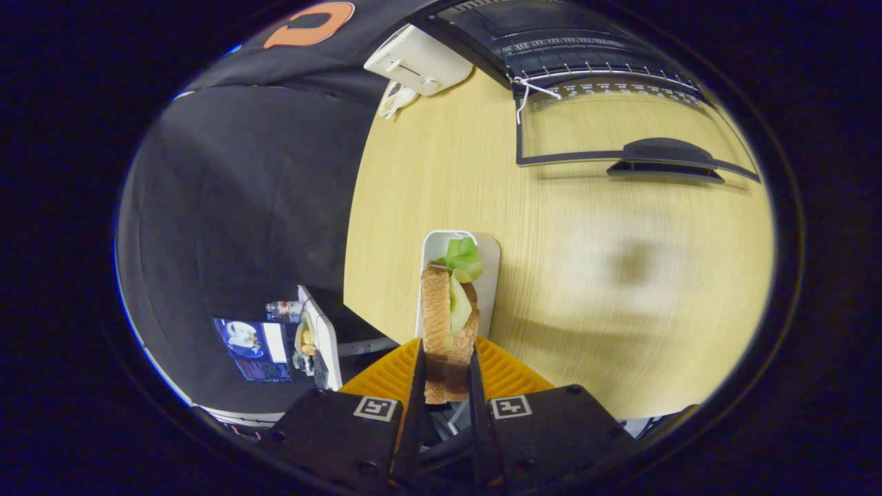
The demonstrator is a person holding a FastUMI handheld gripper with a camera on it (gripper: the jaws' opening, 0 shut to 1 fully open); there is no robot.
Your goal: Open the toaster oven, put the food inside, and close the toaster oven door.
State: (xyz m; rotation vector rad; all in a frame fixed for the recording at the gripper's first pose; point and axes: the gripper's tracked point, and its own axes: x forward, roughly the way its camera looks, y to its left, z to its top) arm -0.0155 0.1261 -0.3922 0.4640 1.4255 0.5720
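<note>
You had the gripper point(446, 368) clamped on the sandwich point(448, 324) at the bottom centre of the frame, both fingers pressing its bread sides so the lettuce and filling stuck out ahead of the tips. Holding it edge-on like that made sense to me: it keeps the layers squeezed together and gives a slim profile for sliding into the oven. Just beyond the fingers sat the white tray point(482, 262) on the wooden table point(586, 275), looking like where the food came from, though I couldn't tell if the sandwich was touching it.

The toaster oven point(551, 41) was in the upper right of the frame with its door point(592, 127) already dropped open onto the table, handle point(665, 155) facing you. So opening looked done, loading was next. A white toaster point(417, 65) stood at upper centre, off the route. Nothing lay between sandwich and oven, but the flat door itself was what you'd have to clear.
</note>
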